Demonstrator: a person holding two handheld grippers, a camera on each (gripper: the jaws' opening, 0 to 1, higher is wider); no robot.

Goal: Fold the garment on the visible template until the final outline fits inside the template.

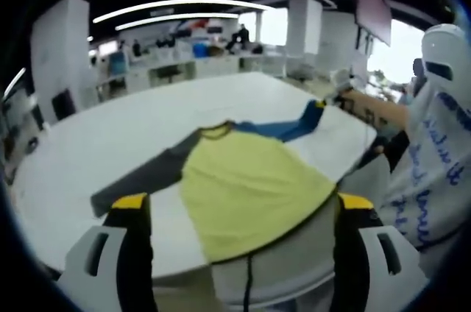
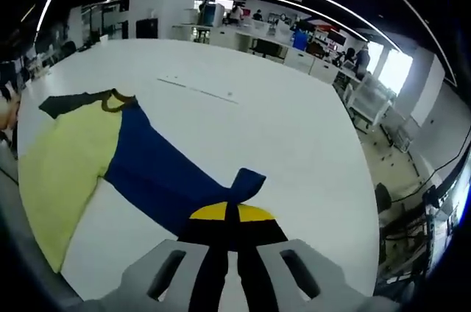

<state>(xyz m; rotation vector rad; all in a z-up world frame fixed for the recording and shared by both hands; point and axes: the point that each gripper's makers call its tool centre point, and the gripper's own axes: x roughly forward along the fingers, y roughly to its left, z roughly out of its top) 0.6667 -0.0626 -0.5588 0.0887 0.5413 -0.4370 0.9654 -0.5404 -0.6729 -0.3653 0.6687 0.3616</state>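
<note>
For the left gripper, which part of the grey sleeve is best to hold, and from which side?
Probably the cuff end of the grey sleeve. It lies flat, pointing out from the shirt, just past the open left gripper, so come in low from the table edge.

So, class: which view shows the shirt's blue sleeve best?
The right gripper view: the blue sleeve runs large from the collar to the right gripper pinching its cuff. In the left gripper view the sleeve is small and distant.

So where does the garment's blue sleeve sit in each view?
Left gripper view: blue sleeve upper right of centre, its cuff at the right gripper.
Right gripper view: blue sleeve centre-left, cuff pinched between the shut jaws.
Shared landmark: yellow shirt body.
</note>
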